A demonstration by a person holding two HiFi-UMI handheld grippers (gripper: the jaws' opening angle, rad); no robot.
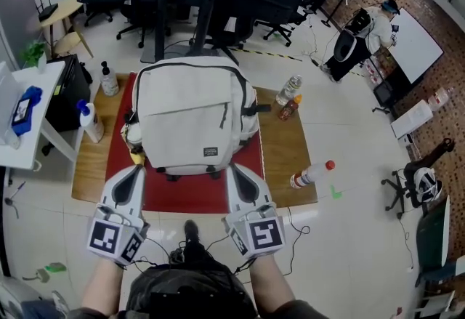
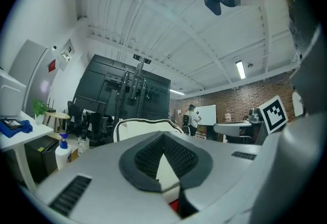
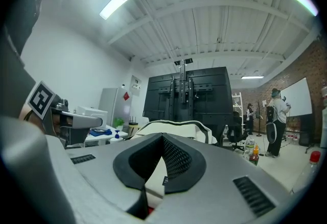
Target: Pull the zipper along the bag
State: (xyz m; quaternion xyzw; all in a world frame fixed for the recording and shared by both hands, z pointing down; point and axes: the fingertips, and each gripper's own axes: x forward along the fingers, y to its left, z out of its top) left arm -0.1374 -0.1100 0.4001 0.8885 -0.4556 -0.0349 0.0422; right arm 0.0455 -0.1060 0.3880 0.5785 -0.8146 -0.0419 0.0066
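A cream backpack (image 1: 192, 114) with black zipper lines lies flat on a red mat (image 1: 185, 190) on a low wooden board. Its zipper pull is too small to make out. My left gripper (image 1: 135, 169) sits at the bag's near left corner, shut with nothing in it. My right gripper (image 1: 237, 168) sits at the near right corner, also shut and empty. In the left gripper view the bag (image 2: 145, 125) rises just beyond the closed jaws. The right gripper view shows the bag (image 3: 176, 127) past its own closed jaws.
A spray bottle (image 1: 89, 121) and a pump bottle (image 1: 108, 80) stand left of the bag. Two drink bottles (image 1: 288, 96) stand at its right, and one bottle (image 1: 311, 174) lies on the board's right edge. A white desk (image 1: 22, 121) is at the left; black office chairs stand behind.
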